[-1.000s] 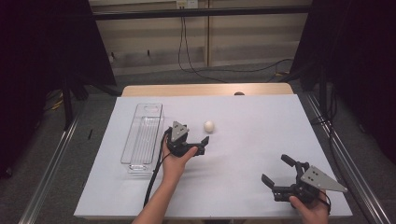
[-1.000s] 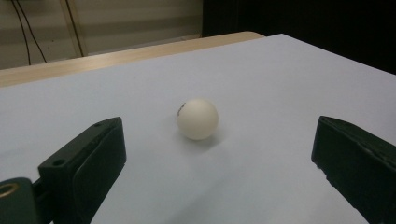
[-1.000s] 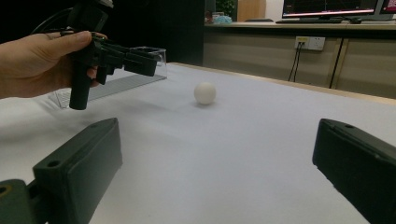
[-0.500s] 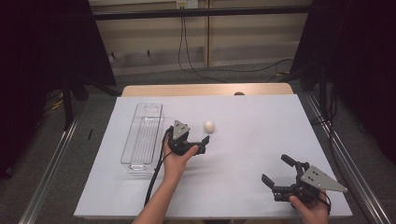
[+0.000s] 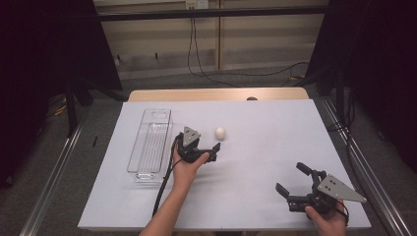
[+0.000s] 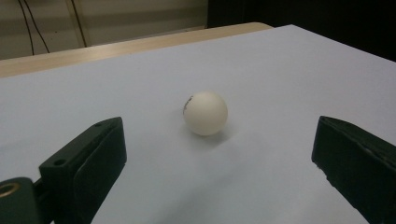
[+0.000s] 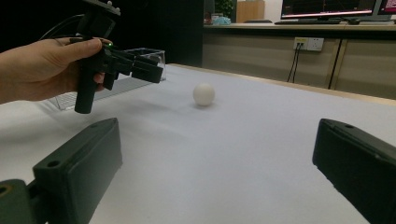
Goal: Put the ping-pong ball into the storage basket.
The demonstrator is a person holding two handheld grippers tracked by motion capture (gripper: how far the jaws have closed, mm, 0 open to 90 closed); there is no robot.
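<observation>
The left gripper (image 5: 212,151) hovers wide open, holding nothing, with the white ball (image 5: 220,132) near at its one o'clock. The right gripper (image 5: 293,182) gapes empty at five o'clock on the table (image 5: 275,123)

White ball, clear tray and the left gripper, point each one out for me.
white ball (image 6: 205,113), left gripper view, middle of its front.
clear tray (image 5: 139,173), high view, near rim.
left gripper (image 5: 214,151), high view, between its fingertips.

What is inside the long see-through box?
The clear box looks empty: through its walls only the white table cover shows. The white ball lies outside it, ahead of the open left gripper. No part of it is covered.
</observation>
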